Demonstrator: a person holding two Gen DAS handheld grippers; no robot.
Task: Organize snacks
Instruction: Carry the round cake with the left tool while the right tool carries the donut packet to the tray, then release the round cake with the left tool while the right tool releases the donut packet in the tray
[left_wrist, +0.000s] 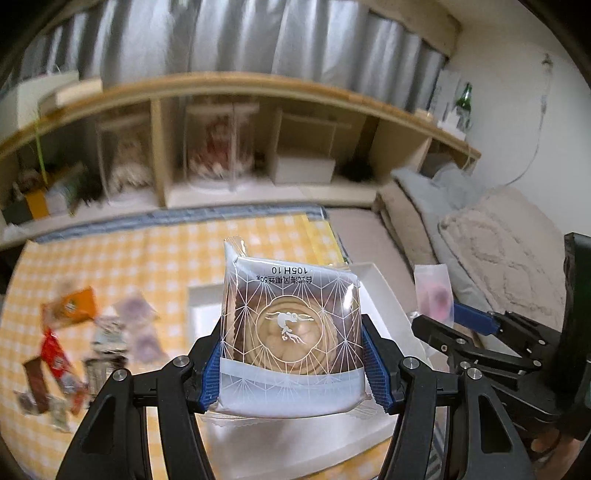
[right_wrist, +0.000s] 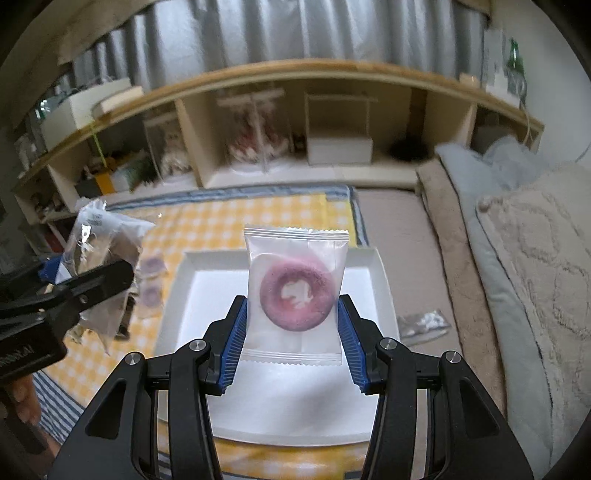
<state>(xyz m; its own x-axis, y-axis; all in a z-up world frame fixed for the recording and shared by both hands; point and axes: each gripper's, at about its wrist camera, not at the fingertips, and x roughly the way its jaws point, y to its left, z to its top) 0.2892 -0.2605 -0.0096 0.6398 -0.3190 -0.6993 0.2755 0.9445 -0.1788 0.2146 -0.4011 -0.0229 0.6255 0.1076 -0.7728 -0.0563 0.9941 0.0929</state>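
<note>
Yellow checked cloth (right_wrist: 207, 225) carries a white tray (right_wrist: 380, 273); left hand-held gripper (left_wrist: 291, 358) clamps a pastry packet (left_wrist: 291, 332), right hand-held gripper (right_wrist: 291, 332) clamps a doughnut packet (right_wrist: 295, 288); slick wrappers might slip before reaching it.

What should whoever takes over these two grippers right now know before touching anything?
Left gripper: shut on a silver pastry packet, held above the white tray.
Right gripper: shut on a clear packet with a purple ring biscuit, also over the tray.
Tray: no snack visible inside it yet.
Left: a pile of loose snack packets on the yellow checked cloth; one silver wrapper right of the tray.
Likely next: lower both packets into the tray, then fetch the rest.
</note>
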